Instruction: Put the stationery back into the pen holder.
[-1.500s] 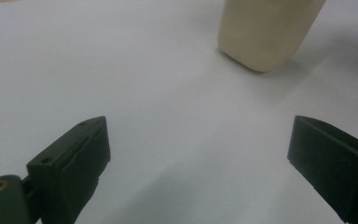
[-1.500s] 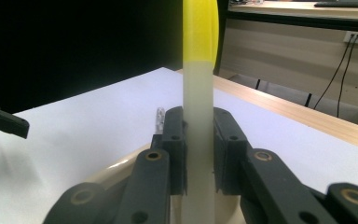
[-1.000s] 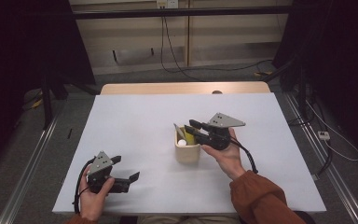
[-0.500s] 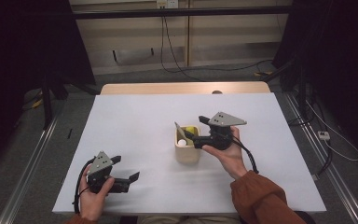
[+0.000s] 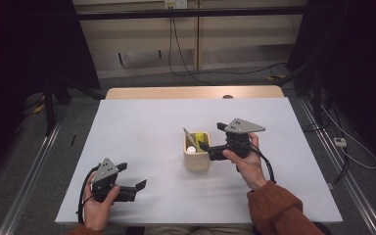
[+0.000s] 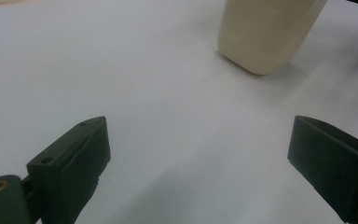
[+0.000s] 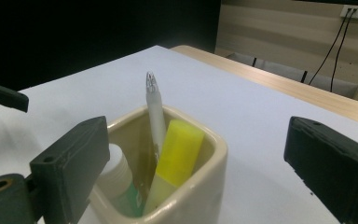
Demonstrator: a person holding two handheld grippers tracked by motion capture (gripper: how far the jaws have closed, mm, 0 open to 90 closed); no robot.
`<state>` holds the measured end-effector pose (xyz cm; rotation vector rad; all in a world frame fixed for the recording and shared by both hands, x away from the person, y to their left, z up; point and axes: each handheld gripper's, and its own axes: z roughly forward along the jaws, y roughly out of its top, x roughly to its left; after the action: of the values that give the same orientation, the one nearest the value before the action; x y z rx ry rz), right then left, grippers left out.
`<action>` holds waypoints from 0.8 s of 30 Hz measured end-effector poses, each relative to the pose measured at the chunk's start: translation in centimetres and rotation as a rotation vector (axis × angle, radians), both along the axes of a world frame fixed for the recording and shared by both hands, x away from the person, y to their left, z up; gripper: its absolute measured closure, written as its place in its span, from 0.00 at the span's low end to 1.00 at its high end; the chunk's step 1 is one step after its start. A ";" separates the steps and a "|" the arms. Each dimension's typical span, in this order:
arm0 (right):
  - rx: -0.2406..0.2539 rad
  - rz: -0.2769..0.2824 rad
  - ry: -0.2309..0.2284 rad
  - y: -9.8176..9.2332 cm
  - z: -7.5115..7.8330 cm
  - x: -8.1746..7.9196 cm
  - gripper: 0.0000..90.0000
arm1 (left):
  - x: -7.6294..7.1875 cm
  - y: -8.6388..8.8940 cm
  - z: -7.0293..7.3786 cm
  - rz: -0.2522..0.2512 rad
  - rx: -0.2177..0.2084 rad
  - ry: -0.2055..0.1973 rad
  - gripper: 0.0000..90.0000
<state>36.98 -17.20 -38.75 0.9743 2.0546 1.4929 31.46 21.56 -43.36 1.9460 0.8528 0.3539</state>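
Right gripper (image 5: 206,150) jaws newly parted, empty, beside pen-filled cup (image 5: 196,157).

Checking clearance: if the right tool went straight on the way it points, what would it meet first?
Most likely the cream cup, directly ahead between the open jaws of the right tool, which have just been opening with nothing gripped. The yellow highlighter and pen stand inside it.

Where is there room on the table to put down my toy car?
Lots of room. The white table is bare from its far wooden edge down to the cup, and all along its left side above the left gripper. It is crowded only mid-table, where the open right gripper sits against the cup holding a pen and a marker.
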 end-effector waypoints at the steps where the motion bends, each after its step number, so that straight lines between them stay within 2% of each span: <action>1: -0.001 -0.002 -0.002 -0.2 0.0 -0.1 0.08 | 0.0 0.0 0.0 -0.002 0.001 0.000 0.06; 13: -0.017 -0.034 -0.002 -2.2 -0.3 -1.4 0.08 | 0.0 0.0 0.0 -0.002 0.000 0.002 0.06; 24: -0.039 -0.066 0.021 -3.9 -1.1 -2.7 0.07 | 0.0 0.0 0.0 0.007 -0.004 0.006 0.06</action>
<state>34.24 -21.07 -39.80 1.0359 2.0384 1.4097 31.43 21.58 -43.38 1.9417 0.8642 0.3504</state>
